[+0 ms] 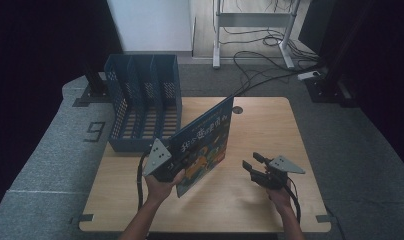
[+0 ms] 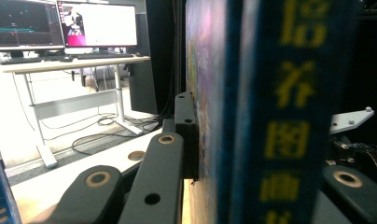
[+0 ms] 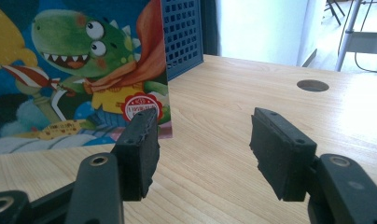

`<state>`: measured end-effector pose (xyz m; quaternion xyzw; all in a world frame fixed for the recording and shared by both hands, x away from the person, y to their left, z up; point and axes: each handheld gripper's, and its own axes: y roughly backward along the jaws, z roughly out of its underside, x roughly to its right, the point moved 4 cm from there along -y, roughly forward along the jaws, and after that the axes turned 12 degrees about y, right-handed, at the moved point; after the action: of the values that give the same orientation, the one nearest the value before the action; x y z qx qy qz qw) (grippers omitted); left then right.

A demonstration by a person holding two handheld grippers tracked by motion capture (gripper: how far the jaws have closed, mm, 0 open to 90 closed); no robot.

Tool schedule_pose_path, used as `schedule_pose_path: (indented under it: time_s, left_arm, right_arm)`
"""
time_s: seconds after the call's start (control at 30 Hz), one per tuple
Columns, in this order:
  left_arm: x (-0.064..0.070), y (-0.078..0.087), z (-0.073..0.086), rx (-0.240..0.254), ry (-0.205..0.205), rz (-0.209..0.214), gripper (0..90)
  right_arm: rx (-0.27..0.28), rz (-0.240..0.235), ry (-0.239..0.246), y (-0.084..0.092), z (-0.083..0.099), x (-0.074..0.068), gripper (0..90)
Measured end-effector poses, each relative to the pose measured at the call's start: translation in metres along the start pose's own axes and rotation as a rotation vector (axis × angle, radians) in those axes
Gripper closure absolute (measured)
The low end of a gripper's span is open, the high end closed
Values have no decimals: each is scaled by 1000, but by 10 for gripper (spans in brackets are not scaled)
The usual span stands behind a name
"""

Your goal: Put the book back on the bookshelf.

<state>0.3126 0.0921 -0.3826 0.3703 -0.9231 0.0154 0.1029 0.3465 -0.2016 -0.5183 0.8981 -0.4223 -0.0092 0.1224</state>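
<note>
On the wooden table (image 1: 250, 200), the left gripper (image 1: 171, 167) clamps a picture book (image 1: 202, 145) near its lower edge, jaws closed flat against the two covers. The book stands tilted, lifted clear of the tabletop, with its front cover facing the person's right. Its top corner points toward the far side of the table, and the book sits just right of the blue file rack (image 1: 142, 102). In the left gripper view, the book's spine (image 2: 282, 112), printed with yellow characters, runs upright between the jaws.

The right gripper (image 1: 253, 162) is held low over the table, well apart from the book, with its jaws parted and nothing between them. In the right gripper view, the two black pads (image 3: 141, 151) frame bare tabletop. The book's dinosaur cover (image 3: 79, 70) appears at the left, the rack (image 3: 182, 32) behind it.
</note>
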Motion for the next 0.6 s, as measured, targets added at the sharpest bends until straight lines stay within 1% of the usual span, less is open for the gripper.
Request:
schedule_pose_path:
  time_s: [0.13, 0.2, 0.33, 0.43, 0.5, 0.53, 0.6]
  left_arm:
    - [-3, 1, -3, 3, 11, -13, 822]
    - [-4, 2, -4, -2, 3, -22, 822]
    - [-7, 3, -8, 4, -2, -33, 823]
    - [-8, 1, -12, 6, 9, -33, 823]
    - [-9, 0, -15, 11, 17, -33, 823]
    - [-10, 0, -17, 9, 13, -36, 823]
    - [-11, -1, -19, 13, 20, -43, 823]
  right_arm:
    - [-17, -5, 5, 0, 2, -1, 404]
    - [-25, -7, 18, -1, 4, -2, 404]
    - [-70, -13, 38, -7, 13, -3, 404]
    - [-92, -19, 28, -10, 21, -3, 403]
    - [-100, -14, 20, -10, 24, -2, 401]
    - [-113, -11, 11, -11, 26, 0, 398]
    - [-134, 3, 8, -11, 28, 3, 399]
